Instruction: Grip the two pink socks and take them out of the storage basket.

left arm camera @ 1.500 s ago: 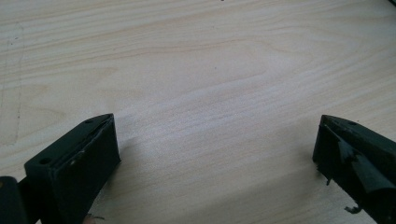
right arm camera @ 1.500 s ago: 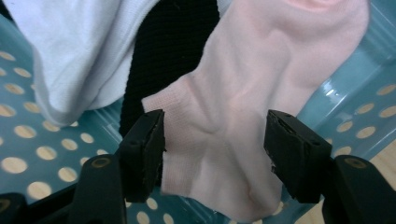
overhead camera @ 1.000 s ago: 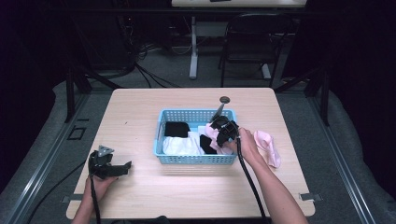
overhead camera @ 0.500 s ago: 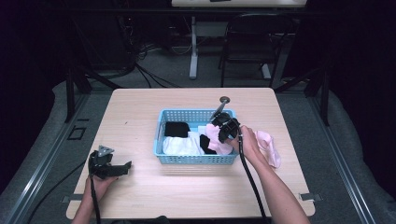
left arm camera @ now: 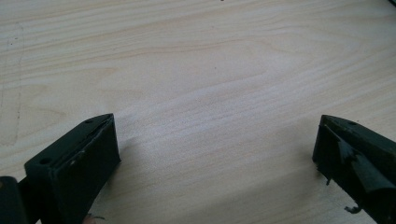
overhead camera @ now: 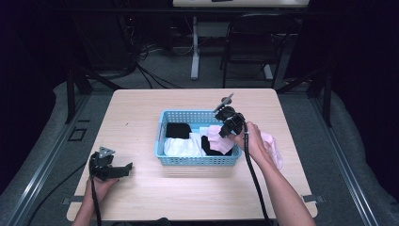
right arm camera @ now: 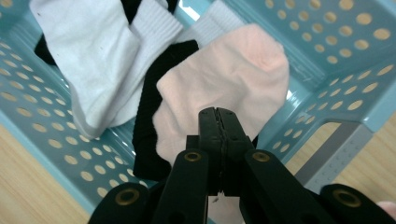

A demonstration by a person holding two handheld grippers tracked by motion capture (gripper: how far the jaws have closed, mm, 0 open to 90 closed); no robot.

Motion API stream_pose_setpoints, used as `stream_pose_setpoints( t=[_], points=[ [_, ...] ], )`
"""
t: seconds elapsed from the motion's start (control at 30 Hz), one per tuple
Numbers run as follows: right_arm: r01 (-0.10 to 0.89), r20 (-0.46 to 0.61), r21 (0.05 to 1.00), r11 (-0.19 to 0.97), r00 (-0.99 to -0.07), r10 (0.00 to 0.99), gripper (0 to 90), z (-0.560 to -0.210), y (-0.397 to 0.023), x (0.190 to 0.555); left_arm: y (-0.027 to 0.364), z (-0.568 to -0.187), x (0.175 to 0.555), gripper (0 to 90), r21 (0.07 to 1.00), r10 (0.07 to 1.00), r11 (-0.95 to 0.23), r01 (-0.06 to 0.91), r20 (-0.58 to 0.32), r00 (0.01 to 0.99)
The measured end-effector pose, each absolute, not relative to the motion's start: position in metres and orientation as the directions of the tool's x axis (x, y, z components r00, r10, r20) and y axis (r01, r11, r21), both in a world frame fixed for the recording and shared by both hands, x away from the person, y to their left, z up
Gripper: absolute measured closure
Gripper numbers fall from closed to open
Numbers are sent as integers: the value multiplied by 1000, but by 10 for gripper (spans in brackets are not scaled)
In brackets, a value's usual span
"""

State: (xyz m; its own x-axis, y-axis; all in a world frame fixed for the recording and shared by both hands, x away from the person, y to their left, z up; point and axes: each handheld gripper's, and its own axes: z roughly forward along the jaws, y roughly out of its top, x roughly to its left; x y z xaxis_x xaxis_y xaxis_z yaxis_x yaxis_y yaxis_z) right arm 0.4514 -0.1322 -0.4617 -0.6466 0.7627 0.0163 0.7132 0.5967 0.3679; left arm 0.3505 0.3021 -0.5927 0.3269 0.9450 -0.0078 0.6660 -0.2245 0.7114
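Apparently the work is sorting socks at the counter (overhead camera: 141,197), and it is somewhere in the middle. On the counter stands the blue basket (overhead camera: 195,161), a plastic one with round holes in its walls, and inside it lie a white sock (overhead camera: 181,147) and black socks (overhead camera: 178,130), so these pieces are already in place.

Just beside the basket, on its right side, a second pink piece (overhead camera: 273,147) lies on the wood, partly behind the person's right hand, so I judge it is not yet handled.

The pink sock (right arm camera: 224,88) is the thing in hand now: it hangs above the right part of the basket, over a black sock, and its lower end seems to rest on the pile. The right tool (right arm camera: 218,122) is closed on the edge of this pink sock (the two jaws stand pressed together with the cloth pinched between them).

The left tool (overhead camera: 115,169) rests low at the front left of the counter, well apart from the basket, with its jaws wide and nothing between them.

I find no brand, label or writing that I can read, neither on the socks nor on the basket.
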Motion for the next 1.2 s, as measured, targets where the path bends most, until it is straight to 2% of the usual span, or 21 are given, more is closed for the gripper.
stream_pose_setpoints(
  t=[1.2],
  points=[
    [634,-29,513,579,-662,749,900,-373,-140,431,302,-592,351,4,710,945,-226,667,-7,328]
  ],
)
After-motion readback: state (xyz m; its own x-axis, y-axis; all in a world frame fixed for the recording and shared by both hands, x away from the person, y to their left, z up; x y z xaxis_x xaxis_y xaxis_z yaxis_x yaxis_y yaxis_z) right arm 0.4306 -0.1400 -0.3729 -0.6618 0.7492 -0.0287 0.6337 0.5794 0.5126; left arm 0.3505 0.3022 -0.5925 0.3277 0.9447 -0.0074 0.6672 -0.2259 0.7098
